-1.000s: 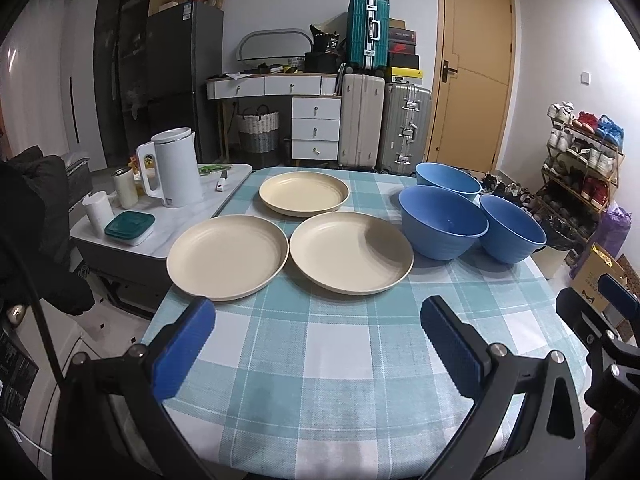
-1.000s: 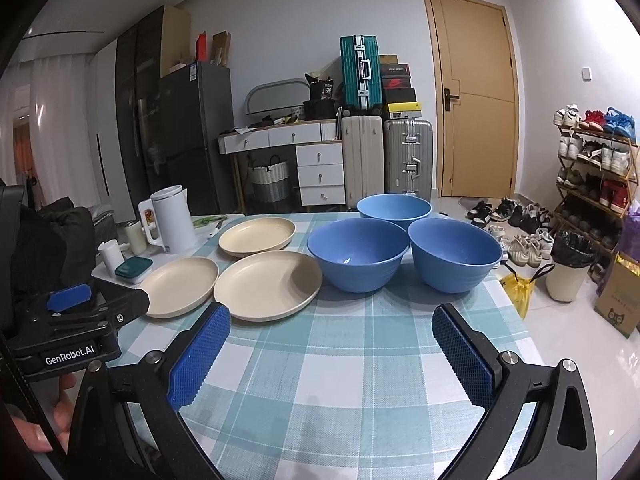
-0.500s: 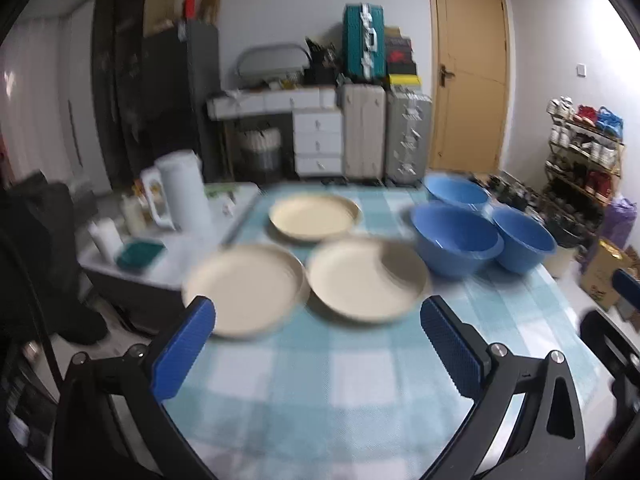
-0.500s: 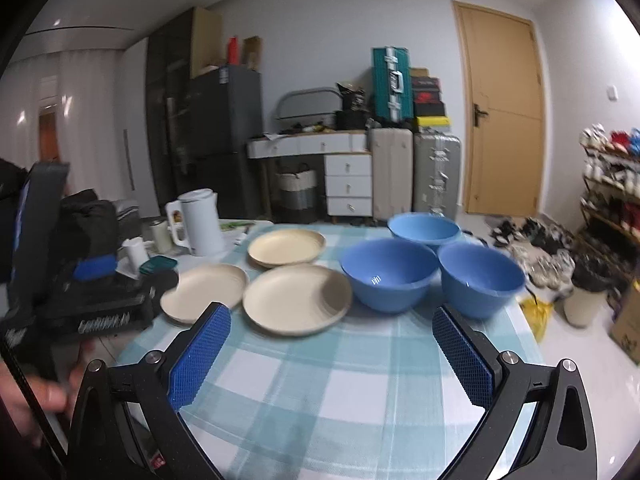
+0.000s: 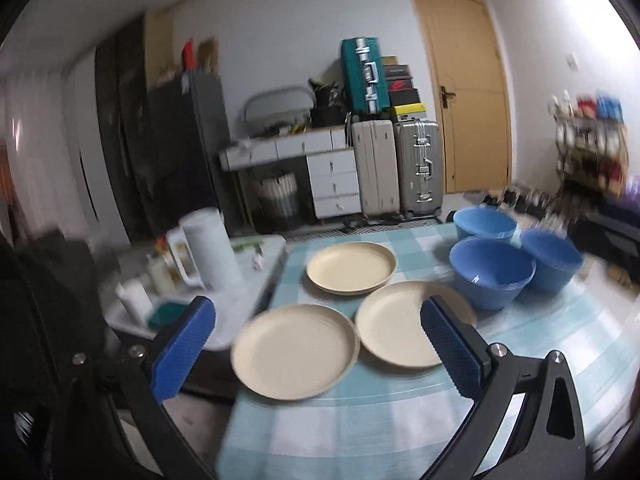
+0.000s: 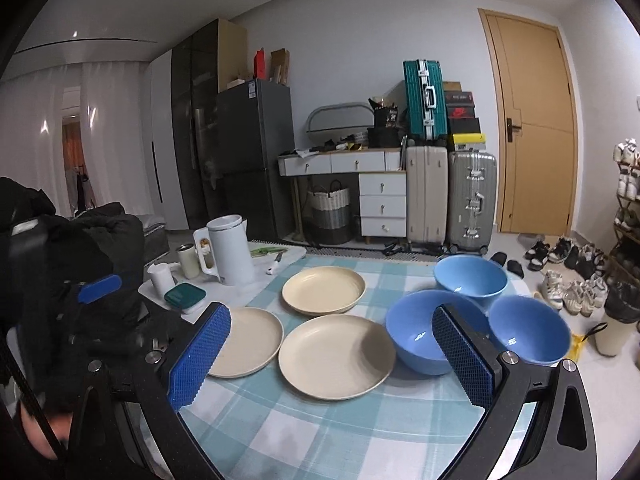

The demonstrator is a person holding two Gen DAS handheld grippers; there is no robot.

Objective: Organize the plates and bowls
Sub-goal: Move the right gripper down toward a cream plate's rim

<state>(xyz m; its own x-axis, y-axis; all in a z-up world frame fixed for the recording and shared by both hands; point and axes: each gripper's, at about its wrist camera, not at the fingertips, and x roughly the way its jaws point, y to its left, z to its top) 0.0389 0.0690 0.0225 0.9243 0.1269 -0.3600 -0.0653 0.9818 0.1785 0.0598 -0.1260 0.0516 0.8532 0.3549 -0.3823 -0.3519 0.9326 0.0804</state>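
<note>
Right wrist: plate [image 6: 243, 339] at table edge [image 6: 188, 404]

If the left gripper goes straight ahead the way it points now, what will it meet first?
Most likely the nearest cream plate: it lies between the open fingers of the left gripper, at the table's near-left edge. The picture is blurred and the gripper's height unclear, so it might pass above the rim.

Both wrist views face forward across the table [image 6: 304, 420], sharing the plates [image 5: 294, 350] and bowls [image 6: 420, 336].
</note>
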